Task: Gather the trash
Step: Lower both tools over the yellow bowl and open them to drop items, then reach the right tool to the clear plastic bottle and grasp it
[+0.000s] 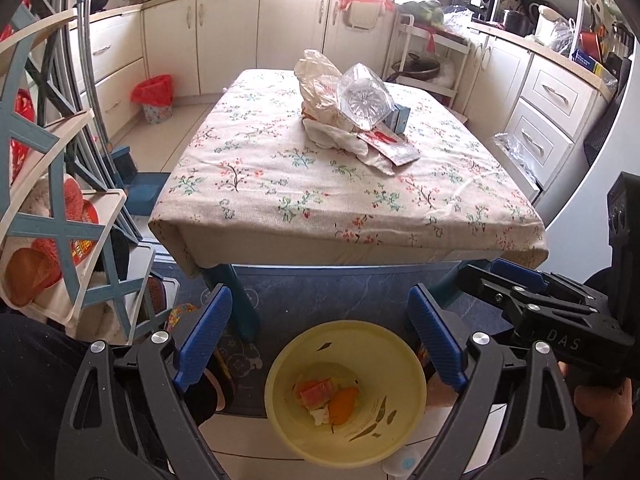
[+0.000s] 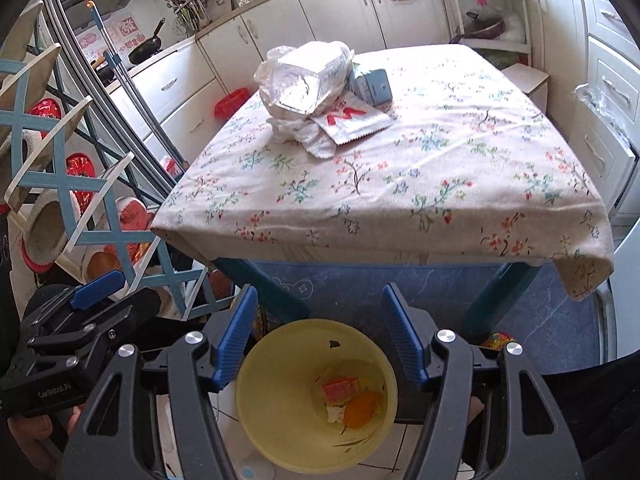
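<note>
A yellow trash bin (image 1: 380,440) stands on the floor below the table's near edge, with orange peel and a red wrapper inside; it shows in the right wrist view too (image 2: 256,432). My left gripper (image 1: 320,344) is open and empty above the bin. My right gripper (image 2: 320,336) is open and empty above the same bin. On the floral tablecloth (image 1: 300,184) lies a trash pile: a crumpled plastic bag (image 1: 316,76), a crushed clear bottle (image 1: 362,98), a blue carton (image 1: 400,118), a red and white wrapper (image 1: 390,146) and white tissue (image 1: 340,136). The pile shows in the right wrist view (image 2: 304,80).
A blue and white shoe rack (image 1: 52,216) with slippers stands at the left. A red-lined waste basket (image 1: 154,98) sits by the far cabinets. White cabinets (image 1: 548,104) run along the back and right. A blue mat (image 2: 520,304) lies under the table.
</note>
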A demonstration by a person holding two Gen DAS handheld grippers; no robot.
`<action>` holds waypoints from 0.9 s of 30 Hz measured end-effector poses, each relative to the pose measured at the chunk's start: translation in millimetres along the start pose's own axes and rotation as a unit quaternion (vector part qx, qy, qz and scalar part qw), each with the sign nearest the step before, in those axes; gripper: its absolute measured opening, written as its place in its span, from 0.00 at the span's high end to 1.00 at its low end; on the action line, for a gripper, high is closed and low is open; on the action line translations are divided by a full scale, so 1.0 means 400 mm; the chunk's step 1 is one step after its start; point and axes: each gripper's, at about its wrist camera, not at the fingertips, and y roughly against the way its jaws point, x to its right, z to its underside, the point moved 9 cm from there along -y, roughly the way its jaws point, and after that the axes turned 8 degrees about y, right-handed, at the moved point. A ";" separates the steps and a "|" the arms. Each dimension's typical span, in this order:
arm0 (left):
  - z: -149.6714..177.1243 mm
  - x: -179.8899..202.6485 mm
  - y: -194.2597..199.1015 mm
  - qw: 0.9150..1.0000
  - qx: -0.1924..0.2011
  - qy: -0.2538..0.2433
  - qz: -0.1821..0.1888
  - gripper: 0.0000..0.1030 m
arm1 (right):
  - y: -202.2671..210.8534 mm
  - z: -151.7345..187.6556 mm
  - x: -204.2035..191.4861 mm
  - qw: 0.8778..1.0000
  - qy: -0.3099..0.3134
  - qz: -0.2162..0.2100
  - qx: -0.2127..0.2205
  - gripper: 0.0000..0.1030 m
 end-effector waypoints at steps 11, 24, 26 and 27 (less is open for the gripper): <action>-0.073 0.007 0.004 1.000 0.028 0.006 0.006 0.14 | 0.016 -0.050 0.004 1.000 0.005 0.009 0.026 0.34; -0.229 0.024 -0.021 0.998 0.064 -0.003 0.009 0.13 | 0.022 -0.178 0.016 0.998 0.016 0.007 0.059 0.31; -0.256 0.030 -0.024 0.997 0.071 -0.011 0.008 0.12 | 0.015 -0.206 0.019 0.998 0.014 -0.002 0.058 0.30; -0.269 0.033 -0.028 0.997 0.073 -0.014 0.009 0.12 | 0.012 -0.217 0.022 0.998 0.013 -0.004 0.058 0.30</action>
